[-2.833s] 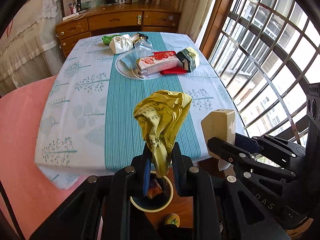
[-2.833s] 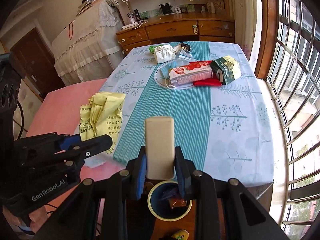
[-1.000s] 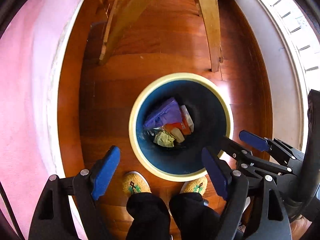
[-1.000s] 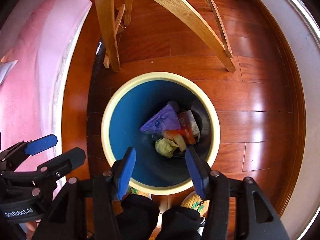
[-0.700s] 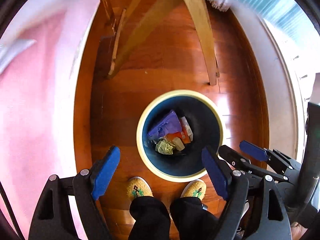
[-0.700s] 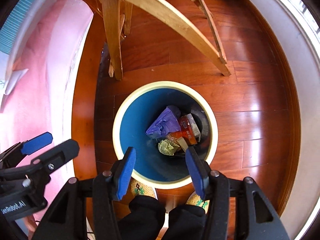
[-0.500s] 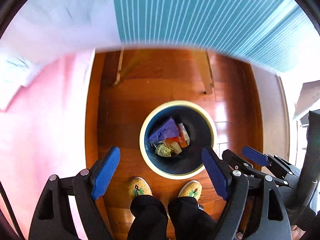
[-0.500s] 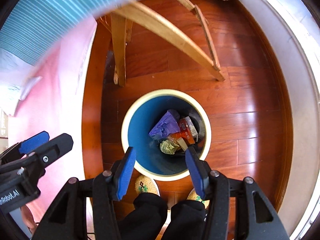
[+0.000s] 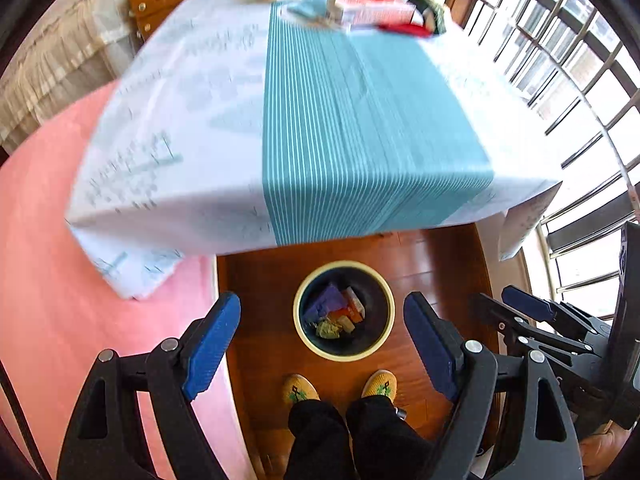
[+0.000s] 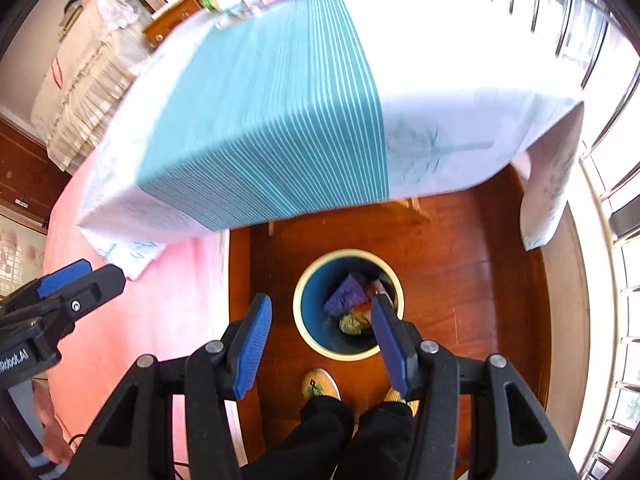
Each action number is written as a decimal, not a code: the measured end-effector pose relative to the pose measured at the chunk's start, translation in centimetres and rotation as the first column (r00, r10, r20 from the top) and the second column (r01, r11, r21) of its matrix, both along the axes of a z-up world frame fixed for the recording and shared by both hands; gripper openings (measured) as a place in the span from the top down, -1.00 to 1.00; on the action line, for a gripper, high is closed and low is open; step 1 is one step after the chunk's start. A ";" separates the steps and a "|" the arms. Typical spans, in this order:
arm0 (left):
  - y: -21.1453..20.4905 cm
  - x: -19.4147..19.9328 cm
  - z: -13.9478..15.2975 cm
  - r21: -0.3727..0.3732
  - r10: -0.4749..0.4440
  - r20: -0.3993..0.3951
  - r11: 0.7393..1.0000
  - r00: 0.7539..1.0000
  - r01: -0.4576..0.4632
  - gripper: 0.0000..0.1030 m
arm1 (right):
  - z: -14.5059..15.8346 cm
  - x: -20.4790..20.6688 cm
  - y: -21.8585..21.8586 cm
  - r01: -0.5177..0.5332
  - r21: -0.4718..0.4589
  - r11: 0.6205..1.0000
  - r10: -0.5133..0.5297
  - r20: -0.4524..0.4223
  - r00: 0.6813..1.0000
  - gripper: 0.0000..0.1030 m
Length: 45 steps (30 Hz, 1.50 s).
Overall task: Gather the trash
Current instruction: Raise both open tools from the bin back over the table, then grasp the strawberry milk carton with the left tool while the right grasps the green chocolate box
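My left gripper (image 9: 322, 308) is open and empty, pointing steeply down from high over a round bin (image 9: 344, 354) with a cream rim on the wooden floor. A purple bag (image 9: 326, 306), crumpled yellow paper (image 9: 328, 328) and orange scraps lie inside the bin. My right gripper (image 10: 320, 308) is also open and empty above the same bin (image 10: 344, 354). More trash, a red and white carton (image 9: 372, 8) among it, lies blurred at the far end of the table (image 9: 360, 120). Each gripper shows at the side of the other's view.
The table has a white and teal striped cloth, and its near edge overhangs just beyond the bin. A pink surface (image 9: 60, 280) lies to the left and barred windows (image 9: 580, 80) to the right. A person's slippered feet (image 9: 300, 390) stand beside the bin.
The yellow paper and the beige block held earlier are out of the grippers. Both open grippers have risen from just over the bin, which looks smaller, and the table top has come into view.
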<state>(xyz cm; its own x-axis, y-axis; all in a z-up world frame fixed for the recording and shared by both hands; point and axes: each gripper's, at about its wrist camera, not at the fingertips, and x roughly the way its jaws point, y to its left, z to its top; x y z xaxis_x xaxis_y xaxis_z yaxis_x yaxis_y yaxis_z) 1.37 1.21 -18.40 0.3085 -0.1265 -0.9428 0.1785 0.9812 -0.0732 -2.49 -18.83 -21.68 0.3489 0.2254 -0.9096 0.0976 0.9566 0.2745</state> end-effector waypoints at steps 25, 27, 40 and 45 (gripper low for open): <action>-0.4 4.0 19.9 -0.066 -0.166 0.381 0.976 0.910 0.206 -0.60 | 19.0 1.1 0.7 0.195 -0.070 0.978 -0.160 0.337 0.928 -0.02; -0.7 4.9 20.2 -0.059 -0.177 0.389 0.974 0.904 0.217 -0.60 | 19.6 1.7 0.5 0.201 -0.067 0.977 -0.166 0.342 0.925 -0.02; -4.6 16.6 16.7 -0.043 -0.210 0.287 0.972 0.935 0.231 -0.46 | 19.2 11.5 -3.8 0.136 -0.045 0.990 -0.113 0.339 0.934 -0.02; -8.2 24.0 13.6 -0.003 -0.199 0.233 0.979 0.952 0.205 -0.46 | 17.6 19.2 -6.9 0.059 -0.024 0.998 -0.049 0.292 0.955 -0.02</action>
